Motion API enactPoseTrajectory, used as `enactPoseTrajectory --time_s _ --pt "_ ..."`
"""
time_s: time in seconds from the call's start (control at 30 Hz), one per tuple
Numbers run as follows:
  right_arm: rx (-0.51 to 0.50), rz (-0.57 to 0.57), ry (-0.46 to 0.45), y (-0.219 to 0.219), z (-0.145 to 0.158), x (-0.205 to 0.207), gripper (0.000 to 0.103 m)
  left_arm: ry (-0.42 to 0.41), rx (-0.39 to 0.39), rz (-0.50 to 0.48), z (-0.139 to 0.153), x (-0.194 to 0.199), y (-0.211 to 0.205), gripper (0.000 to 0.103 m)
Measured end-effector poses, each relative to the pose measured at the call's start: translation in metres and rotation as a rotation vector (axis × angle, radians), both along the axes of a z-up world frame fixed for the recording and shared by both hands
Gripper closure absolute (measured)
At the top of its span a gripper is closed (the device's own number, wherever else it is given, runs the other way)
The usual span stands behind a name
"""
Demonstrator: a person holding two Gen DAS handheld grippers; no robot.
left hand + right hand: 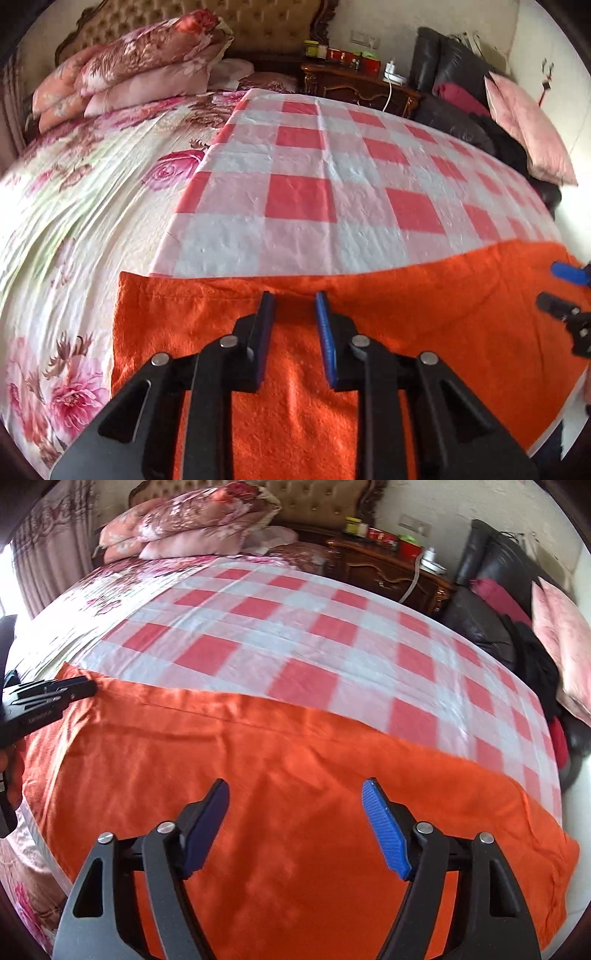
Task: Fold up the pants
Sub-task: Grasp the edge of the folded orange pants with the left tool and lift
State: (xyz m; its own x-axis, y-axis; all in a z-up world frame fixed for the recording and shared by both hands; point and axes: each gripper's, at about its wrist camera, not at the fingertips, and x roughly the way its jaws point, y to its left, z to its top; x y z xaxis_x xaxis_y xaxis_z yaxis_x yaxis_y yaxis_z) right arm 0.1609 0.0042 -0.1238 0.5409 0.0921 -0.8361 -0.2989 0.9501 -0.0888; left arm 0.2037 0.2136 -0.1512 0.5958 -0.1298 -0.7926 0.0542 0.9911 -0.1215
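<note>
The orange pants (295, 775) lie flat across the near end of the checked cloth (295, 627). Over them, right gripper (295, 794) jaws stand wide, left gripper (294, 306) jaws narrow, both empty. A shallow pinch could miss the lower layer, skewing the fold.

I see a red-and-white checked cloth (332, 166) spread over a floral bedsheet (74, 206). Floral pillows (147, 70) pile against the tufted headboard (266, 22). A carved wooden nightstand (351, 83) carries red tins (338, 54), beside a black leather sofa (480, 602).
</note>
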Motion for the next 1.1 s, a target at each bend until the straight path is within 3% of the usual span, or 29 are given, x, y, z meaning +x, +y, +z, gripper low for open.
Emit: enactPoseTrajectory --time_s 0.03,0.1,0.2,0.33,0.4,0.5,0.6,0.77,0.83,0.93,1.07,1.1 --pt "0.006 0.027 -0.007 0.010 0.000 0.004 0.036 -0.029 -0.008 0.037 0.006 -0.004 0.006 0.076" --pt "-0.008 0.070 -0.011 0.027 -0.004 0.011 0.037 -0.095 -0.060 0.127 0.019 -0.022 0.031 0.063" --pt "-0.072 0.075 -0.015 0.046 -0.017 0.029 0.043 -0.129 -0.105 0.301 0.025 -0.070 0.078 0.062" --pt "-0.100 0.048 -0.031 0.045 -0.024 0.042 0.046 -0.130 -0.266 0.454 0.014 -0.147 0.131 0.064" --pt "-0.112 0.040 -0.038 0.045 -0.025 0.044 0.043 -0.110 -0.331 0.498 0.003 -0.182 0.147 0.064" --pt "-0.129 0.014 -0.050 0.044 -0.025 0.043 0.038 -0.096 -0.410 0.481 -0.002 -0.205 0.148 0.064" --pt "-0.112 -0.005 -0.059 0.043 -0.019 0.034 0.038 -0.093 -0.391 0.423 0.000 -0.207 0.131 0.064" --pt "-0.052 0.057 -0.053 0.051 -0.005 -0.005 0.037 -0.091 -0.366 0.359 -0.002 -0.190 0.108 0.070" --pt "-0.033 0.082 -0.034 0.055 -0.004 -0.020 0.037 -0.050 -0.295 0.380 -0.008 -0.182 0.103 0.071" --pt "-0.016 0.115 -0.015 0.065 -0.004 -0.036 0.037 -0.057 -0.287 0.369 -0.010 -0.177 0.099 0.072" --pt "-0.020 0.181 -0.007 0.086 -0.004 -0.054 0.036 -0.043 -0.181 0.345 -0.009 -0.167 0.089 0.073" --pt "-0.024 0.200 -0.008 0.092 -0.004 -0.058 0.036 -0.036 -0.160 0.351 -0.008 -0.165 0.088 0.083"
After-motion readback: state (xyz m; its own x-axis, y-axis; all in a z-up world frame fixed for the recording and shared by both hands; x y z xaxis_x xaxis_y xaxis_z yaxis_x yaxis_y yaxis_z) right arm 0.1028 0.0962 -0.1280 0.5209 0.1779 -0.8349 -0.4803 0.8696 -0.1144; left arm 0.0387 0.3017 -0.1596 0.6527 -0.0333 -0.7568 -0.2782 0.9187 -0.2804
